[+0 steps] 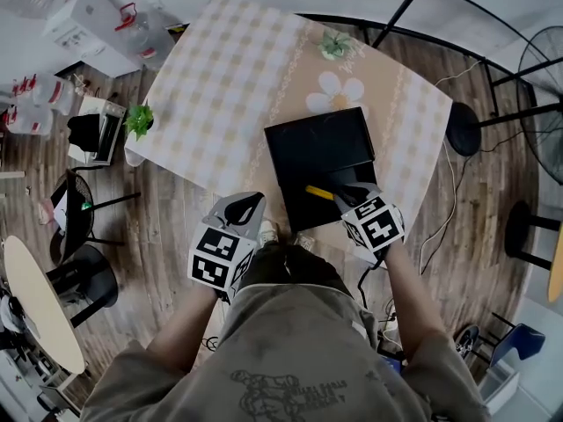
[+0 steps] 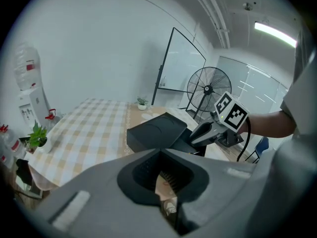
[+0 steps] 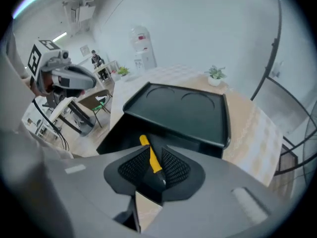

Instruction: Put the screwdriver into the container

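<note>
A black container (image 1: 318, 146) with its lid swung open stands at the near edge of the checked table (image 1: 220, 77). In the right gripper view its flat lid (image 3: 184, 108) lies just ahead of the jaws. My right gripper (image 1: 341, 193) is shut on the yellow-handled screwdriver (image 1: 318, 192), which hangs over the container's near part. The yellow handle (image 3: 146, 148) sticks out forward between the ribbed pads (image 3: 174, 165). My left gripper (image 1: 246, 202) is shut and holds nothing, just off the table's near edge, left of the container (image 2: 157, 133). From there the right gripper's marker cube (image 2: 231, 111) shows.
A small potted plant (image 1: 334, 44) and a white flower print (image 1: 339, 90) lie beyond the container. Another plant (image 1: 138, 120) sits at the table's left corner. A standing fan (image 1: 544, 67) is at the right, a round table (image 1: 37, 306) and stools at the left.
</note>
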A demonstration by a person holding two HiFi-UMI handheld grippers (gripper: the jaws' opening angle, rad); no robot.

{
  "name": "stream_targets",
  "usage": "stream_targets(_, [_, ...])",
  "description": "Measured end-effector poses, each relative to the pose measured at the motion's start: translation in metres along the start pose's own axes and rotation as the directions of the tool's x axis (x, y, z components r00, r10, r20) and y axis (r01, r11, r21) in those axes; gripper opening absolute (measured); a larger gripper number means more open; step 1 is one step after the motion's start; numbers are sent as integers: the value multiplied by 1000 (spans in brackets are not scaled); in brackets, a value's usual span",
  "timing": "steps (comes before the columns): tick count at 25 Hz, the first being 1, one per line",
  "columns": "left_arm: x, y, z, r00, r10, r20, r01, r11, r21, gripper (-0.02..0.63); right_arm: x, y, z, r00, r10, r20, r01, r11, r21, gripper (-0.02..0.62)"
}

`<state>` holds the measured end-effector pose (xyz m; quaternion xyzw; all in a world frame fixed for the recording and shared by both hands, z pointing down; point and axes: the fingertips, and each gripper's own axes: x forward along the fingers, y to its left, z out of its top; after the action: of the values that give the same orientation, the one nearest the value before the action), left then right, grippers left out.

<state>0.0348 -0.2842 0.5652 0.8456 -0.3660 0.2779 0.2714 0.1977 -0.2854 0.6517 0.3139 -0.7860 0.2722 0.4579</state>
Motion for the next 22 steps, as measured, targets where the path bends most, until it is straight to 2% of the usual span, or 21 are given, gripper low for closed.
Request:
stream_targets(6, [-24,-5,36,997,6,71,-9,999,42,0,-52,-3,42,984,-30,176,19,998,66,57])
stream_targets(10, [-42,-13,68,991,-1,131,-10,996,85,0,-96,-1,78,944,-48,328,16,995,101,28])
stream_targets(14, [-59,-20,101,981,-3,195,-25,989,146,0,-141,0,113,884,-89,460,52,994,91,29])
stream_targets(18, [-83,-32,131,968,-5,252,-53,974,222,0,-188,9,138,811,-103,576,55,993,100,28])
stream_targets(20, [-94,-44,148,957,-26,289,-56,961,273,0,-212,12,149,770,-117,627,65,992,105,28])
stream_targets(22, [-105,-54,165,944,-35,329,-79,942,327,0,-235,13,157,730,-154,666,113,988,104,28])
